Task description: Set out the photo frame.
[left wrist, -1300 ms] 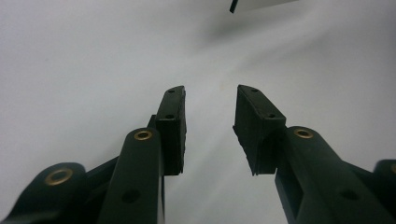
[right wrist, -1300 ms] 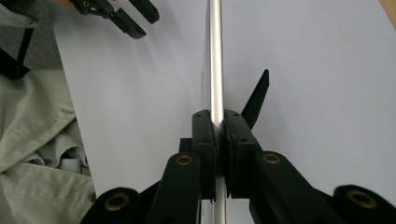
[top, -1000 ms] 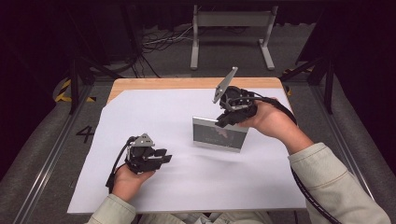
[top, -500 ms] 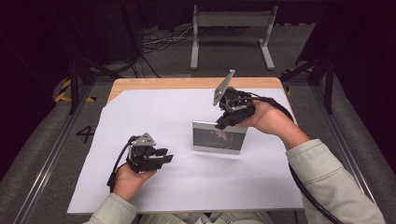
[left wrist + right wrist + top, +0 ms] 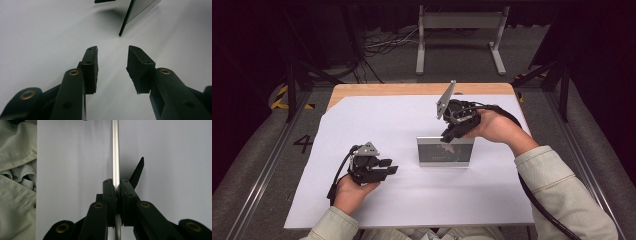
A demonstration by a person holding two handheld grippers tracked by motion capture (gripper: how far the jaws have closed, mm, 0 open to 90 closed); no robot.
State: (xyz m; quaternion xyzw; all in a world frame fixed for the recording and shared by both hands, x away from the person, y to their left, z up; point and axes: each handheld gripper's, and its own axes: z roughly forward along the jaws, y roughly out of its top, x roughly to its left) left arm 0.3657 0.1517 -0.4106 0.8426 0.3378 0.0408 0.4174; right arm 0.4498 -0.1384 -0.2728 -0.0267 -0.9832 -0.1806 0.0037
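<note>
Right gripper view: right gripper point(image 5: 116, 191) clamped on top edge of picture frame point(image 5: 115, 150), standing upright on white sheet point(image 5: 175, 150). Left gripper point(image 5: 112, 67) apart, empty. Risk: thin edge slipping, frame toppling if rear stand point(image 5: 137, 173) folds.

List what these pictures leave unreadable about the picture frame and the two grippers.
- Picture frame, high view: the image behind its glass is too small and dim to read.
- Frame's back stand, right gripper view: whether its foot touches the white sheet is unclear.
- Right gripper, high view: the hand hides its pads.
- Left gripper, left gripper view: the bottom edge cuts its body off.
</note>
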